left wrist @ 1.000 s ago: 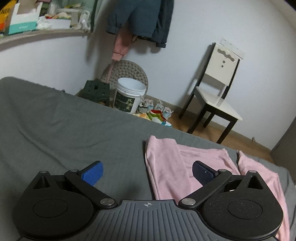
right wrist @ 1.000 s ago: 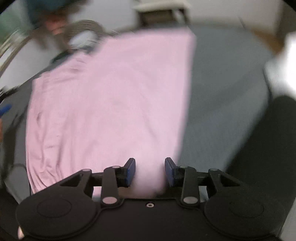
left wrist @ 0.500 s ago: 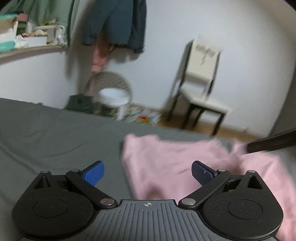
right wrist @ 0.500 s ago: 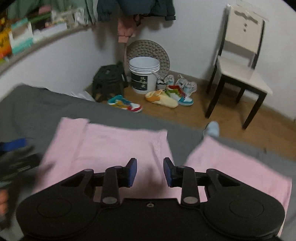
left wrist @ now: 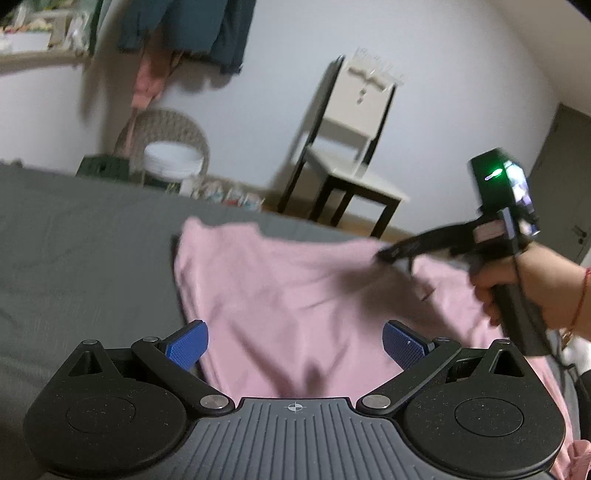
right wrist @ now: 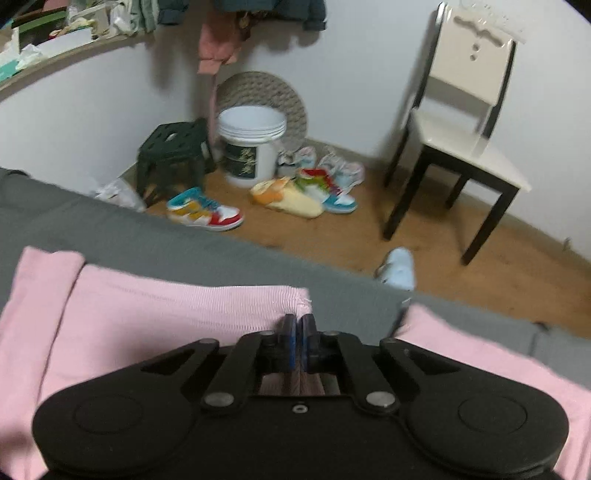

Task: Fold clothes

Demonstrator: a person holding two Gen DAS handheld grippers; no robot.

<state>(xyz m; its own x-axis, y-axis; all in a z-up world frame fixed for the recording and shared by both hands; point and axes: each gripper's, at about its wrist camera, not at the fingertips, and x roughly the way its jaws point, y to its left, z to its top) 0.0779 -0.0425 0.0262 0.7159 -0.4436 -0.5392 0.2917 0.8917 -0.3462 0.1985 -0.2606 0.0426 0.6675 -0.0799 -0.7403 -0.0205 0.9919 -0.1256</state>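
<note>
A pink garment lies spread on the grey bed cover. My left gripper hovers over its near part, wide open, blue pads apart with nothing between them. My right gripper is shut on the far edge of the pink garment, near a corner of the cloth. In the left wrist view the right gripper shows from the side, held by a person's hand, its tip blurred against the cloth.
Beyond the bed's far edge is a wooden floor with several shoes, a white bucket, a dark green stool and a white chair with black legs. Clothes hang on the wall. A cluttered shelf runs at upper left.
My right gripper has closed on the garment's far edge; it stood open before. My left gripper has shifted right over the pink cloth and stays open.
</note>
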